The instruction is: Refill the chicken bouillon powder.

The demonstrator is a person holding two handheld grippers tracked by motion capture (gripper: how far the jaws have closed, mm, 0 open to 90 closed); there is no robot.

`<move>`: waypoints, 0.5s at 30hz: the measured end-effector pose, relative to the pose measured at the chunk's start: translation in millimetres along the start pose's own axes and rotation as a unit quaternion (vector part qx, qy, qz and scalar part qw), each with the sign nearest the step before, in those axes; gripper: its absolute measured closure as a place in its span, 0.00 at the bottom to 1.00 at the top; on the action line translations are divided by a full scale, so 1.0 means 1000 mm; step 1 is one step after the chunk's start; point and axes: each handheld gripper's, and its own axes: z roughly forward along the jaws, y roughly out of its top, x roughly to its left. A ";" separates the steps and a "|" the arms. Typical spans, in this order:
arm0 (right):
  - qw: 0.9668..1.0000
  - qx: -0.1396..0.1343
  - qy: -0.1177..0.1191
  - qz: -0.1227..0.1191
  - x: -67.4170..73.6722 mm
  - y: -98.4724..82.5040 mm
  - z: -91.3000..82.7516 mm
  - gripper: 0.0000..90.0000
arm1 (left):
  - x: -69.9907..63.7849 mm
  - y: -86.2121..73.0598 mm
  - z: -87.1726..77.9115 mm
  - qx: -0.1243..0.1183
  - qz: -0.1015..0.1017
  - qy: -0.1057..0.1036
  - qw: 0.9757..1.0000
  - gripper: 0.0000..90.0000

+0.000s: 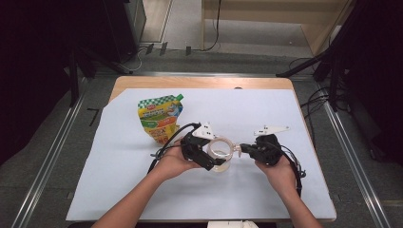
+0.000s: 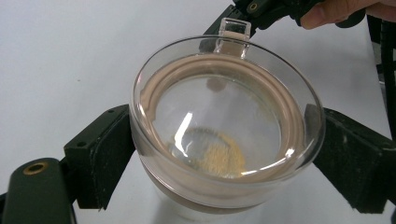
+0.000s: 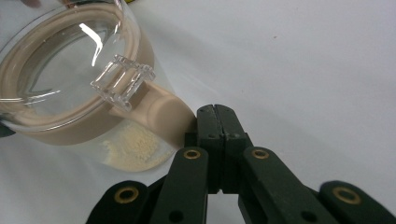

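- Fingers first: the left gripper [image 2: 224,154] has its two black jaws spread wide and pressed against opposite sides of the clear round jar with a beige sealing band and a clear lid [image 2: 226,126], clamping it at the middle of the left gripper view.
- Right gripper [image 3: 215,116] now: jaws pinched fully together, nothing between them, tips resting just beside the beige hinge arm [image 3: 166,109] that runs down from the small clear square latch tab [image 3: 122,83].
- From the high view, the jar sits low centre on the white table cover [image 1: 266,190], between both hands.
- Handling call: it looks rigid and smooth, probably glass or hard plastic, so slippery and breakable if it tips; only a little pale yellow powder [image 3: 133,145] lies at the bottom, so likely light.
- Best hold, I'd say, is around the body below the band, as the left one does; the tab suits a fine pinch.
- Farther back, upper left of the jar, a yellow-green printed spouted pouch [image 1: 160,118] stands well apart, not in the way.
- Beyond that, bare cover and the wooden table edge [image 1: 204,81].
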 end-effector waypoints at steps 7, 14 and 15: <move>1.000 0.000 0.000 0.000 0.001 0.000 0.000 1.00 | 0.001 0.003 -0.001 0.003 -0.005 -0.004 1.000 0.13; 1.000 0.001 0.000 -0.001 0.001 0.000 0.000 1.00 | 0.001 0.005 -0.003 0.002 -0.002 -0.005 1.000 0.13; 1.000 0.001 0.000 -0.001 0.001 0.000 0.000 1.00 | 0.001 0.005 -0.003 0.002 -0.002 -0.005 1.000 0.13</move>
